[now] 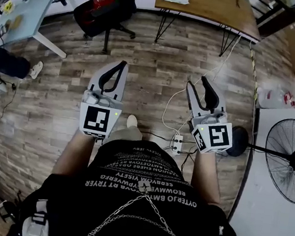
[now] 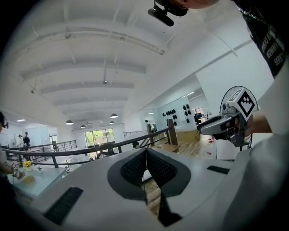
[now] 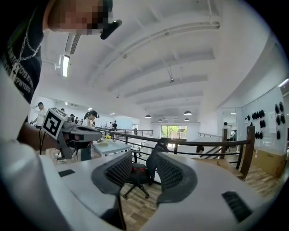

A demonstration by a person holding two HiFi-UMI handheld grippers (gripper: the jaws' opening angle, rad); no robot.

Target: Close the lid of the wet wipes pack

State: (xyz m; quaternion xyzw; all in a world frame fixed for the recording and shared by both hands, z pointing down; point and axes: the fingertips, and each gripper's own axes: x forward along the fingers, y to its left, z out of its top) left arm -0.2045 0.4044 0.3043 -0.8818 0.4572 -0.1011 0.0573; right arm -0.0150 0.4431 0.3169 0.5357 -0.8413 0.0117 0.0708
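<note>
Wipes pack: not showing in any view, neither on the grey-brown wood plank floor point(image 1: 159, 63) nor on the brown wooden bench point(image 1: 214, 5) ahead.
Left tongs point(image 1: 122, 64): pads are meeting at the tips, gripping nothing.
Right tongs point(image 1: 197, 83): standing partly apart and empty, with only a black office chair point(image 3: 135, 175) showing through the gap.
Step in hand: probably still approaching; finding the pack comes first, then pressing the lid down flat with closed tips.

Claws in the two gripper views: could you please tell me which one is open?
The right claw: its jaws stand apart, with nothing held between them, whereas the jaws of the left claw meet at their tips.
</note>
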